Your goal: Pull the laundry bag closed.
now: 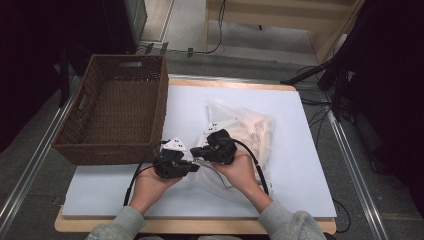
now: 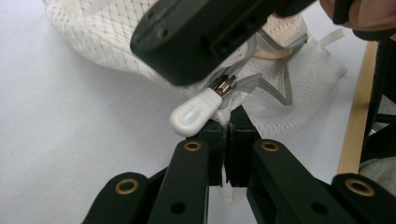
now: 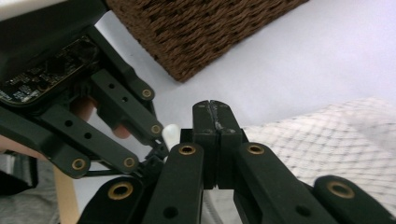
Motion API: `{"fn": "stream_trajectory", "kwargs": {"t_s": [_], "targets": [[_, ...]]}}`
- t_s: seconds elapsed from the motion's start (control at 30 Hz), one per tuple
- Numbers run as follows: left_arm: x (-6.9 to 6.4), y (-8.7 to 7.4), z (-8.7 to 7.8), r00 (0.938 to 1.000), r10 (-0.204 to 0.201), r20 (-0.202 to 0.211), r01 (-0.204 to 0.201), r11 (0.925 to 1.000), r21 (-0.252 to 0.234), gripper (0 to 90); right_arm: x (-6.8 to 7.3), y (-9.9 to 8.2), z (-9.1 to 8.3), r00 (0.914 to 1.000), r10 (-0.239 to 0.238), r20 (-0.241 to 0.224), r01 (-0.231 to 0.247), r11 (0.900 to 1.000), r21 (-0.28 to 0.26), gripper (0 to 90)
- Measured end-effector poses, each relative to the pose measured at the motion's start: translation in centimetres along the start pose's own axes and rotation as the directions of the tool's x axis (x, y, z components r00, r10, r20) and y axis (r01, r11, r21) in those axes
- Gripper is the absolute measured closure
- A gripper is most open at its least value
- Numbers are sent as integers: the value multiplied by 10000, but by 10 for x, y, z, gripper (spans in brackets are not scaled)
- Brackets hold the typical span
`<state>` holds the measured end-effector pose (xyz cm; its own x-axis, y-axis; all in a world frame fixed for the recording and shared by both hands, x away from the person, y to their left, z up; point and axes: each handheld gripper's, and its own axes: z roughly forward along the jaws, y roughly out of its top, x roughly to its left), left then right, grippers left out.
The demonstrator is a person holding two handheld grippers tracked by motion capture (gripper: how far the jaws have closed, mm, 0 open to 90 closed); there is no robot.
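Observation:
A white mesh bag [image 1: 252, 131] lies on the white table top [image 1: 115, 192], right of centre. Its zipper has a rounded white pull tab [image 2: 192, 115] on a grey star-shaped tape [image 2: 280, 79]. My left gripper [image 1: 195, 167] points right at the bag's near-left corner. In the left gripper view its jaws [image 2: 230, 122] are shut, pinching the bag's edge right beside the pull tab. My right gripper [image 1: 196, 151] points left, just above and behind the left one. Its jaws [image 3: 213, 111] are pressed together with nothing seen between them, over the mesh [image 3: 327, 140].
A brown wicker basket [image 1: 161, 100] stands at the table's left, a short way beyond the grippers. The table's wooden front edge [image 1: 200, 226] runs under the person's grey sleeves. Cables trail from both grippers toward the wrists.

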<state>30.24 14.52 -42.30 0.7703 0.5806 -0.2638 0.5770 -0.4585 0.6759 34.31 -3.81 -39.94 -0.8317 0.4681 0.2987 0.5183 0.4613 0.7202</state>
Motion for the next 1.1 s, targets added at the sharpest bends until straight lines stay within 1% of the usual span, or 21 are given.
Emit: {"fn": "stream_trajectory", "kwargs": {"t_s": [0.1,0.17,0.23,0.33,0.43,0.47,0.6,0.63,0.67,0.7,0.77,0.87,0.97,1.03,1.07,1.1], "targets": [[1,-1,0,10000,34,-37,-34,10000,62,879,2,0,1,9998,-66,-180,66,10000,16,900],[2,-1,0,10000,5,-26,-4,10000,57,878,2,0,0,9990,1,-439,1,10000,40,900],[4,-1,1,10000,-58,-65,59,9998,190,878,3,0,0,9987,-8,-500,13,10000,99,900],[6,-2,2,9996,-252,-139,256,9991,340,877,5,-1,-1,9991,-121,-410,129,9998,181,900],[8,-4,2,9988,-467,-134,472,9981,389,877,7,-4,-3,9993,-274,-264,279,9994,200,900],[9,-4,2,9987,-478,-153,484,9981,385,877,8,-4,-5,9994,-318,-147,322,9992,236,900],[10,-4,2,9983,-562,-145,568,9976,396,877,9,-4,-7,9982,-588,-149,594,9974,407,900],[10,-3,2,9985,-531,-104,535,9979,359,877,10,-4,-7,9976,-697,41,695,9966,448,900],[9,-3,2,9989,-477,-38,478,9983,332,877,10,-3,-7,9969,-758,234,749,9965,377,900],[8,-3,2,9993,-386,-18,386,9988,314,877,8,-1,-7,9977,-616,290,606,9976,341,900],[5,-3,3,9996,-270,-31,271,9990,363,877,4,1,-4,9988,-430,251,422,9986,316,900],[4,-2,3,9999,-141,-51,143,9993,356,877,2,-1,2,9992,-366,163,359,9985,419,900],[4,-3,4,9998,-159,-102,163,9992,365,877,2,-2,4,9996,-262,50,259,9988,418,900],[4,-3,4,9998,-144,-123,148,9992,382,877,2,-2,4,9996,-145,-256,153,9994,304,900],[4,-3,4,9998,-140,-131,144,9992,378,877,2,-2,4,9990,-164,-419,176,9995,272,900],[4,-3,5,9998,-128,-180,136,9990,422,876,3,-2,4,9990,-194,-407,206,9994,296,900]]}}
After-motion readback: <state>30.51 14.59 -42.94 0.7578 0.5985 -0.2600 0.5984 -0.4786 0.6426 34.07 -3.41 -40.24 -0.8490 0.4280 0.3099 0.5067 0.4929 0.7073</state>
